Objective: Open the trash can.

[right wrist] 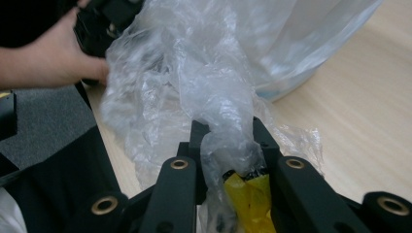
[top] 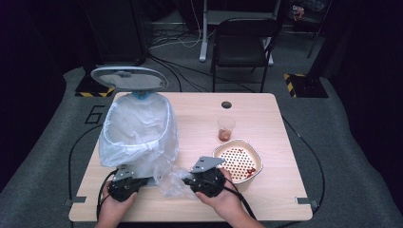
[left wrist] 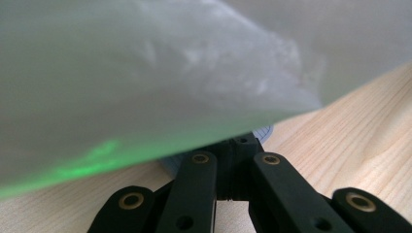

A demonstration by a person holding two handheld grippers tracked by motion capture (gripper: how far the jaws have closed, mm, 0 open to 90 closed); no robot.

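While two grippers grip one plastic bag (top: 142, 137), one cup (top: 226, 128) stands

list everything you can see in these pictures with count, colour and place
small bin lined with a clear plastic bag: one, whitish bag, left half of the table, lid raised behind it
loose crumpled tail of the plastic bag: one, clear, near edge between the two grippers
clear plastic cup: one, reddish residue at the bottom, table centre
white perforated tray: one, white with red bits, right of centre
yellow scrap: one, yellow, between the right jaws
light wooden table: one, pale wood, on grey floor
black chair: one, black, behind the table
left hand-held gripper: one, black, shut, at the bin's base
right hand-held gripper: one, black, shut on the bag's tail
hands: two, bottom edge
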